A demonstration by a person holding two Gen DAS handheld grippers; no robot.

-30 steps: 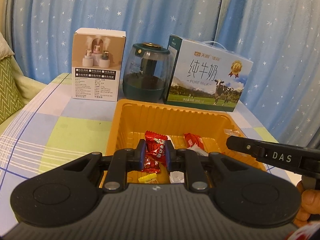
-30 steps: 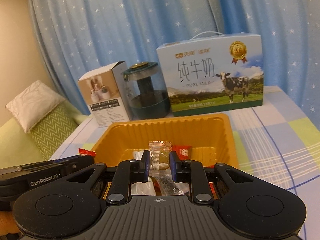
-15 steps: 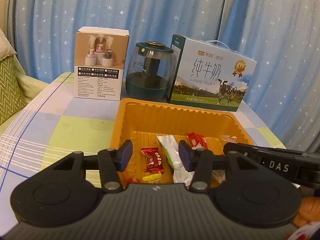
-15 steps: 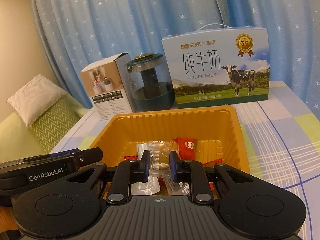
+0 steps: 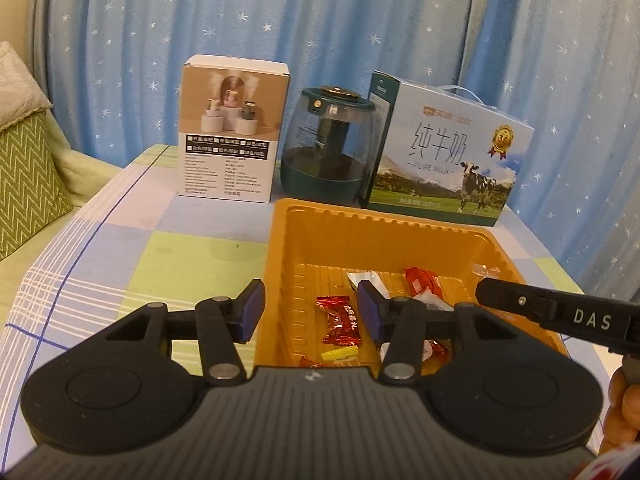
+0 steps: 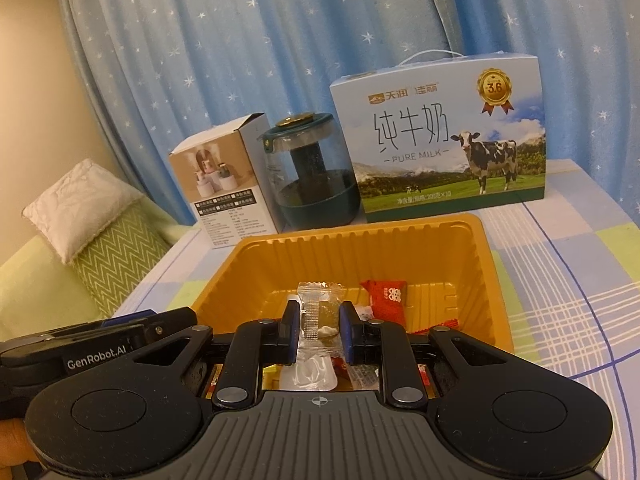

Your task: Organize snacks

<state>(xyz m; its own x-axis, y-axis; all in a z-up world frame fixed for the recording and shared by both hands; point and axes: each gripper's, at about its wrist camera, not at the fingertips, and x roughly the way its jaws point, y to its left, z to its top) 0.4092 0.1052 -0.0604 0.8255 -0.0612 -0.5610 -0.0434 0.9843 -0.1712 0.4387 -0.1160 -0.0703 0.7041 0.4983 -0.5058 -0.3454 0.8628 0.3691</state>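
Note:
An orange plastic tray (image 5: 384, 236) (image 6: 492, 280) lies on the checked tablecloth with several wrapped snacks in it. My left gripper (image 5: 310, 312) hangs open over the tray's near left wall, nothing between its blue pads. Below it a red candy (image 5: 340, 318) lies loose on the tray floor beside a yellow one (image 5: 340, 354). My right gripper (image 6: 319, 326) is shut on a clear-wrapped snack (image 6: 320, 308) above the tray. A red packet (image 6: 386, 294) lies further back in the tray. The right gripper's black finger (image 5: 556, 308) crosses the left wrist view.
Behind the tray stand a white humidifier box (image 5: 230, 136) (image 6: 228, 184), a dark green glass jar (image 5: 328, 152) (image 6: 312, 176) and a blue milk carton (image 5: 444, 152) (image 6: 440, 140). Blue starred curtain hangs behind. A green cushion (image 5: 24, 176) sits left. A hand (image 5: 622, 412) shows at the right edge.
My left gripper let go of the red candy, which now lies in the tray, and its jaws stand apart. The right gripper still holds the clear-wrapped snack in the same place.

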